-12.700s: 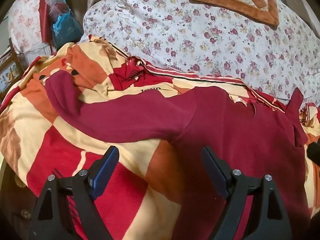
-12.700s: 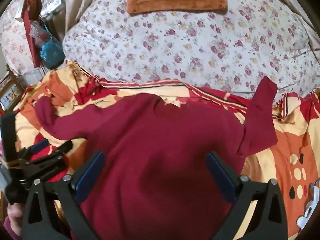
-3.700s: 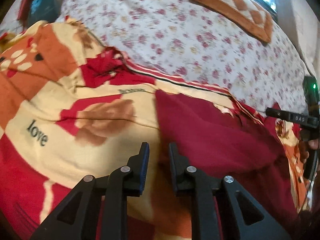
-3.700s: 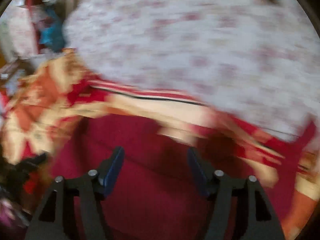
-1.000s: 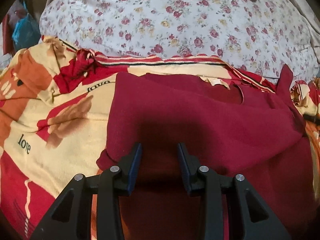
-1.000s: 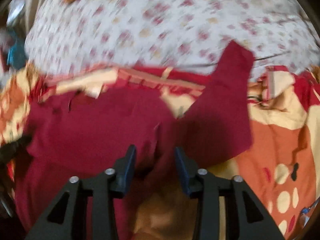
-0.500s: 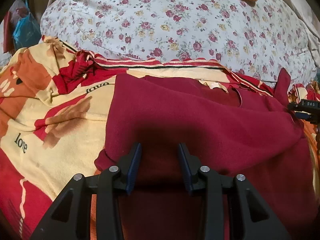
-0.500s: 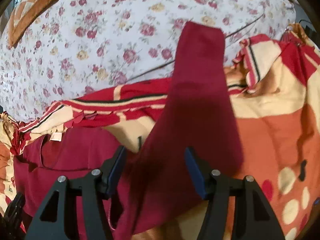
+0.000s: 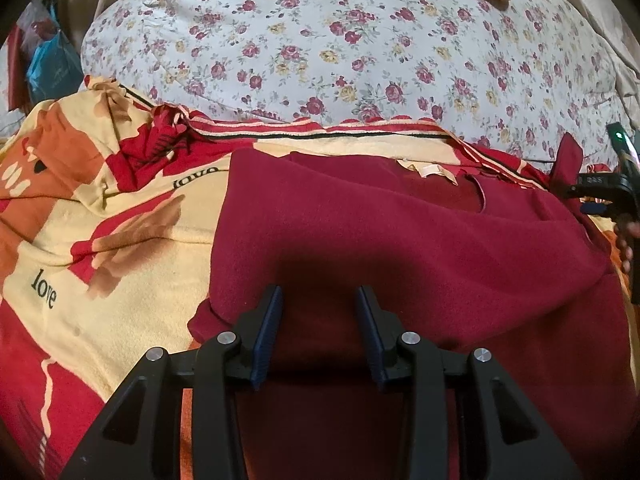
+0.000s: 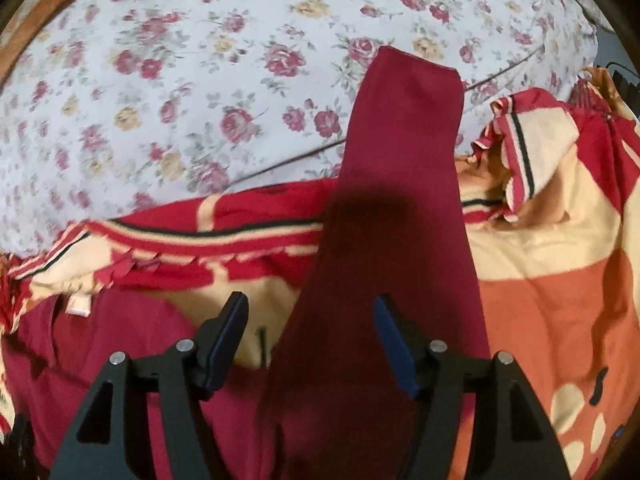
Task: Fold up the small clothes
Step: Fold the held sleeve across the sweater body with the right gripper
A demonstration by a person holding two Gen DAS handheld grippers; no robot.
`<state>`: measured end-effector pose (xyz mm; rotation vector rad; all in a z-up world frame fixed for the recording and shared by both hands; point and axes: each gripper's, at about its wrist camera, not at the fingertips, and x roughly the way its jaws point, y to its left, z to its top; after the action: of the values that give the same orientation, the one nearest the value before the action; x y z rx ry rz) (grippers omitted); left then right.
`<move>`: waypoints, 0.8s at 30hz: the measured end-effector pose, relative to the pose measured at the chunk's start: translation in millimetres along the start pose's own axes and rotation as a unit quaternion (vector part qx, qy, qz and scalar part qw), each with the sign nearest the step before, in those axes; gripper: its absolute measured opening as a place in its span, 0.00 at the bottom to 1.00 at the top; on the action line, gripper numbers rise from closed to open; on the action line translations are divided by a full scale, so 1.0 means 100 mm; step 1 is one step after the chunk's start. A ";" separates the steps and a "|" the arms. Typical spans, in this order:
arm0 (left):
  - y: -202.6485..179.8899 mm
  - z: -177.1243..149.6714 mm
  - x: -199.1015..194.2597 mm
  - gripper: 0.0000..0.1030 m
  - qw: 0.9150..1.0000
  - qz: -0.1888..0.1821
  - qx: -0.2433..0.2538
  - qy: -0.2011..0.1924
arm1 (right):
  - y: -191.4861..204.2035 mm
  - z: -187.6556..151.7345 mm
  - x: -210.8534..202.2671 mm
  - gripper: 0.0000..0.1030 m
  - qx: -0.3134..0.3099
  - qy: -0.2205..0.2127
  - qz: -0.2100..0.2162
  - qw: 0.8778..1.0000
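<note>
Maroon top (image 9: 400, 248) lies flat on blanket (image 9: 100, 260), left sleeve folded in, right sleeve (image 10: 400, 200) stretched out toward floral quilt (image 9: 320, 40). Right gripper (image 10: 310, 320) over sleeve, jaws apart, just been opening, nothing gripped. Left gripper (image 9: 318, 316) jaws apart over top, nothing clamped

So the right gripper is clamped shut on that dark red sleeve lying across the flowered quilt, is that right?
Not quite. The right wrist view shows the right gripper open: its jaws have just been opening, with the dark red sleeve between them, unpinched. The sleeve's end does lie across the flowered quilt.
</note>
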<state>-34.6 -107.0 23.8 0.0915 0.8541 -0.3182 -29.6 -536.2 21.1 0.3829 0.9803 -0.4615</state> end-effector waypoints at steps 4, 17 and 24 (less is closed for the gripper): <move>0.00 0.00 0.01 0.19 1.000 -0.003 -0.001 0.000 | 0.02 0.15 0.20 0.67 -0.004 0.004 -0.028 1.000; -0.02 0.00 0.03 0.20 1.000 -0.004 0.001 -0.001 | -0.29 0.23 0.03 0.07 0.012 -0.004 0.011 1.000; -0.01 0.00 0.03 0.20 1.000 -0.006 -0.001 -0.002 | -0.50 0.00 -0.87 0.07 0.009 -0.047 0.117 0.992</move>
<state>-33.6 -108.5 21.5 0.0835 0.8507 -0.3287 -98.1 -561.1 90.5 0.4825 0.8280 -0.2728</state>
